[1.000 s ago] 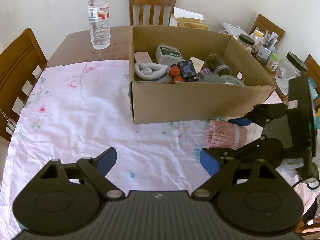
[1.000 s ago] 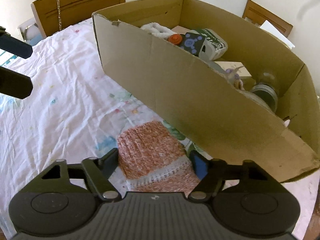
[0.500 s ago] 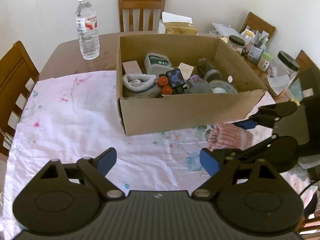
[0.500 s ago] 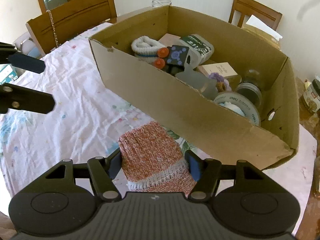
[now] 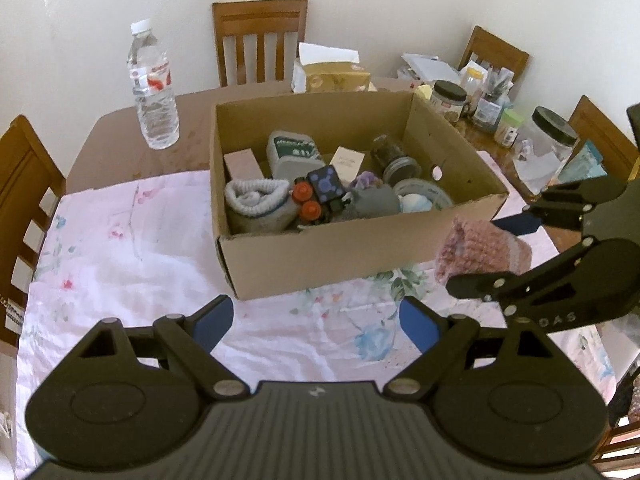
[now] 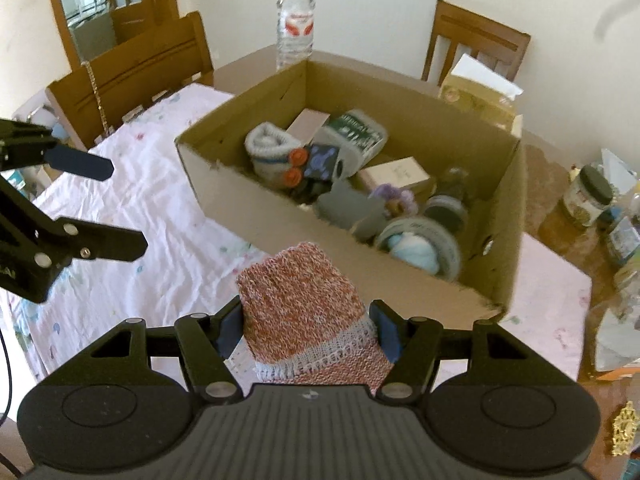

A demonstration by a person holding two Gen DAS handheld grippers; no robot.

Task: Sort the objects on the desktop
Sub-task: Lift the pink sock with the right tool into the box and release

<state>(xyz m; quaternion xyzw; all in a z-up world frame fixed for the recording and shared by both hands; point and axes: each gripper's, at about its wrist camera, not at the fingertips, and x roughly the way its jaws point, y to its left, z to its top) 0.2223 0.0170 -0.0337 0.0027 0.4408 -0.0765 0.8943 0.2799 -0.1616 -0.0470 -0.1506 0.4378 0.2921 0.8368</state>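
Observation:
My right gripper (image 6: 308,330) is shut on a pink knitted sock (image 6: 300,300) and holds it in the air in front of the near wall of the open cardboard box (image 6: 280,216). From the left wrist view the sock (image 5: 480,250) hangs at the box's (image 5: 340,256) right front corner, in the right gripper (image 5: 492,248). The box holds a grey rolled sock (image 5: 256,200), a dark cube, orange caps, jars and small cartons. My left gripper (image 5: 316,318) is open and empty above the floral cloth (image 5: 120,260), left of the sock.
A water bottle (image 5: 154,88) stands behind the box on the left. A tissue box (image 5: 332,72) sits behind it. Jars and bottles (image 5: 548,148) crowd the table's right side. Wooden chairs (image 5: 20,200) ring the table.
My right gripper closed on the pink sock and lifted it off the cloth, up level with the box's front wall. Both cameras rose and pulled back; the left gripper stayed open.

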